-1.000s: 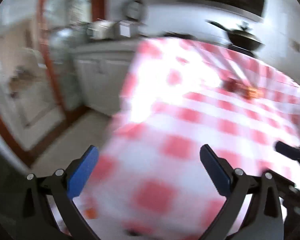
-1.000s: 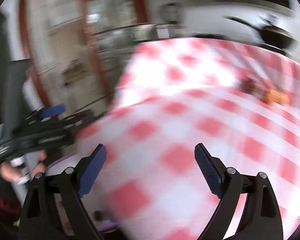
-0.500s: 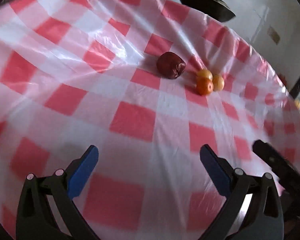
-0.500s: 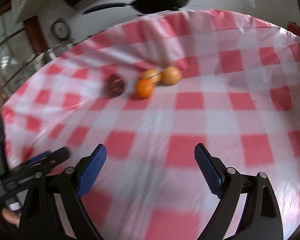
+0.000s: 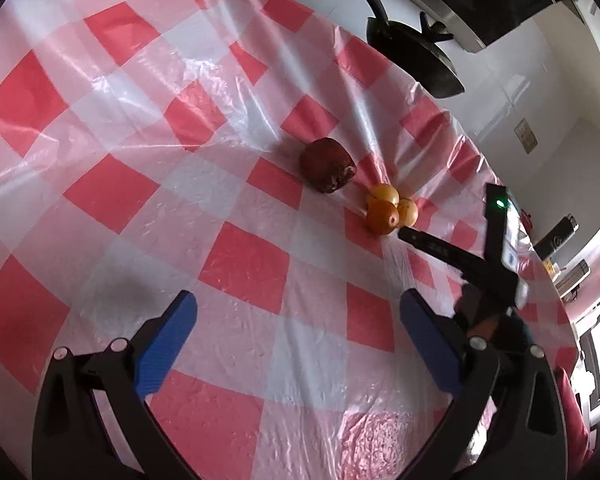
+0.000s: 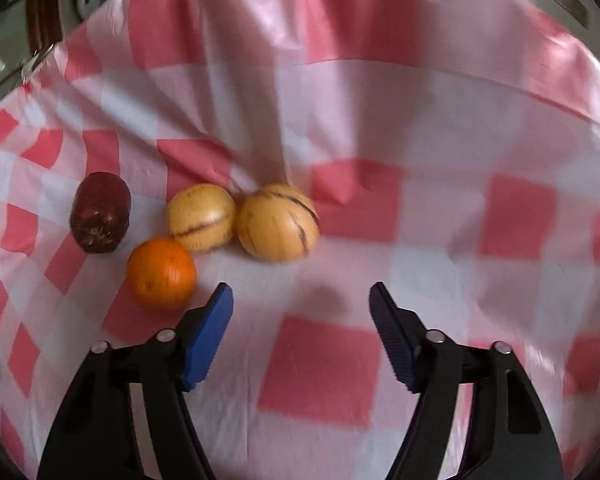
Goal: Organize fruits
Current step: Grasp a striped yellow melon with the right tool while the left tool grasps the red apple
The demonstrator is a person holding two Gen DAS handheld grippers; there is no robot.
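Note:
Several fruits lie together on a red-and-white checked tablecloth [image 6: 320, 364]. In the right wrist view an orange [image 6: 161, 272] is nearest, two yellow striped melons [image 6: 201, 217] [image 6: 278, 222] lie behind it, and a dark red fruit [image 6: 101, 212] lies at the left. My right gripper [image 6: 300, 300] is open and empty, just short of the right melon. In the left wrist view the dark fruit [image 5: 327, 165], the orange [image 5: 382, 216] and the melons [image 5: 407, 212] lie far ahead. My left gripper [image 5: 296, 308] is open and empty. The right gripper [image 5: 440, 246] shows beside the orange.
A black pan [image 5: 416, 56] stands past the table's far edge by a white wall. Dark bottles [image 5: 558, 236] stand at the far right. The tablecloth [image 5: 160, 184] has a wrinkled clear plastic cover.
Both views swung from the room onto the table. My right gripper has moved close up to the fruits. My left gripper has moved slightly nearer them. Both stay open.

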